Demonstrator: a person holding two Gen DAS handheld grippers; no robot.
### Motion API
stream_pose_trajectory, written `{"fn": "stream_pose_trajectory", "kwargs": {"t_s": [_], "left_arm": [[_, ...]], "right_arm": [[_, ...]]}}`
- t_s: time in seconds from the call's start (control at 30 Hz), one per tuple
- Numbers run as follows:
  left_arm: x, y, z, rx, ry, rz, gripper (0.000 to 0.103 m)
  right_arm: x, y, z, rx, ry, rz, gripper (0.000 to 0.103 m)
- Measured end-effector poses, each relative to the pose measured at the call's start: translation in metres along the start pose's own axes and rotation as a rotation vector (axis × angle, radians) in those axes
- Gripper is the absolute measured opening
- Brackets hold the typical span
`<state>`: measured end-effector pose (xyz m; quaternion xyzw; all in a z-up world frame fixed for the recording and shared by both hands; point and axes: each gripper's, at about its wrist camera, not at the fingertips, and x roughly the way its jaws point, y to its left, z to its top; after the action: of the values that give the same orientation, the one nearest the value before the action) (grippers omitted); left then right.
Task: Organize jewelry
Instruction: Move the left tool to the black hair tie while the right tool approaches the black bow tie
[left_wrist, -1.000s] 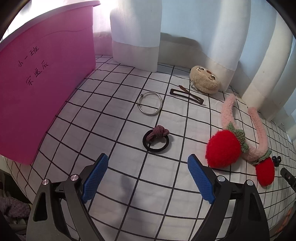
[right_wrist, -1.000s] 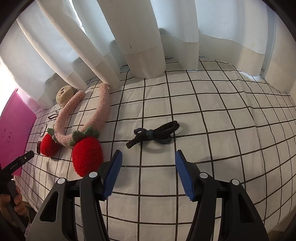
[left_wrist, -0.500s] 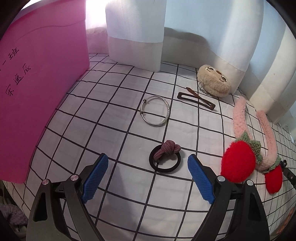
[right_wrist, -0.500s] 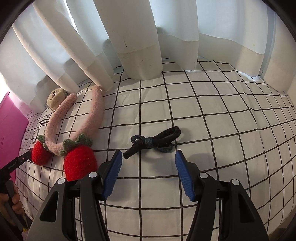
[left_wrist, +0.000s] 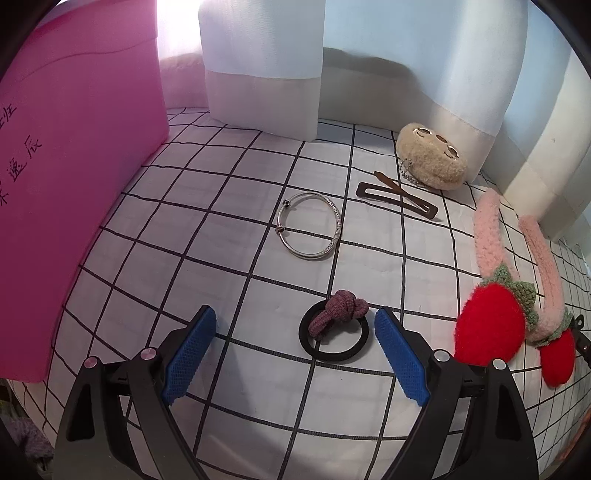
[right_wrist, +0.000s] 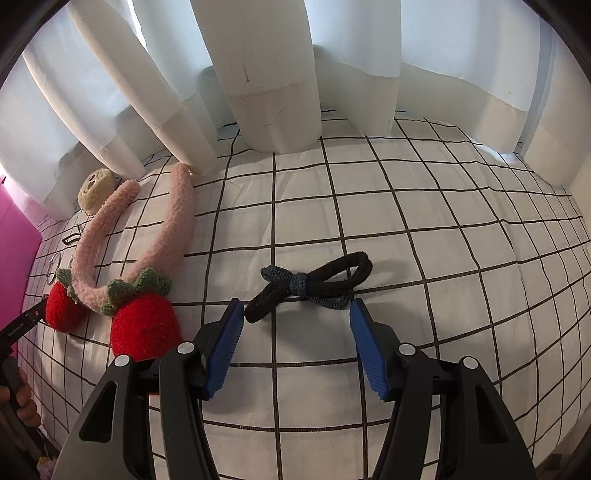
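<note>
Status: sorting has barely started, by the look of it; every accessory visible lies loose on the white black-gridded cloth (left_wrist: 229, 229), and nothing is seen inside any container. Whether the cloth covers a table or a bed cannot be told.

Left hand-held gripper (left_wrist: 295, 350): jaws wide and empty; the black ring hair tie with a knotted mauve fabric band (left_wrist: 334, 330) lies on the cloth between the blue pads, nearer the right one, untouched. Beyond it lie the open silver bangle with bead ends (left_wrist: 310, 229), the flat brown hair clip (left_wrist: 397, 201) and the beige plush round charm on a ball chain (left_wrist: 432, 157); the pink fuzzy headband with two red strawberry pompoms (left_wrist: 487, 332) lies to the right; the tall pink panel with handwritten characters (left_wrist: 70, 166), possibly a box, stands at the left.

Right hand-held gripper (right_wrist: 297, 343): jaws moderately wide and empty; the black and dark-blue knotted elastic hair tie (right_wrist: 310, 286) lies just ahead of the pad tips, one end near the left pad.

Remaining: judged from this layout, all pieces are yet to be picked up and placed; the two hair ties appear first in line.
</note>
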<state>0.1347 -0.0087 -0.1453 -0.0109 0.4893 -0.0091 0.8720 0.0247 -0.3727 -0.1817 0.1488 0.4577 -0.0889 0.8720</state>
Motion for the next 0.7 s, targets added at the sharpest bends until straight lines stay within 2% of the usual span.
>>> {"fn": "stream_pose_trajectory", "kwargs": {"t_s": [0.5, 0.7], "left_arm": [[0.002, -0.003, -0.001, 0.026, -0.020, 0.007, 0.089], [0.004, -0.004, -0.001, 0.027, -0.025, 0.010, 0.091]], "right_arm": [[0.004, 0.007, 0.007, -0.013, -0.006, -0.019, 0.059], [0.010, 0.013, 0.013, 0.008, 0.013, -0.030, 0.064]]}}
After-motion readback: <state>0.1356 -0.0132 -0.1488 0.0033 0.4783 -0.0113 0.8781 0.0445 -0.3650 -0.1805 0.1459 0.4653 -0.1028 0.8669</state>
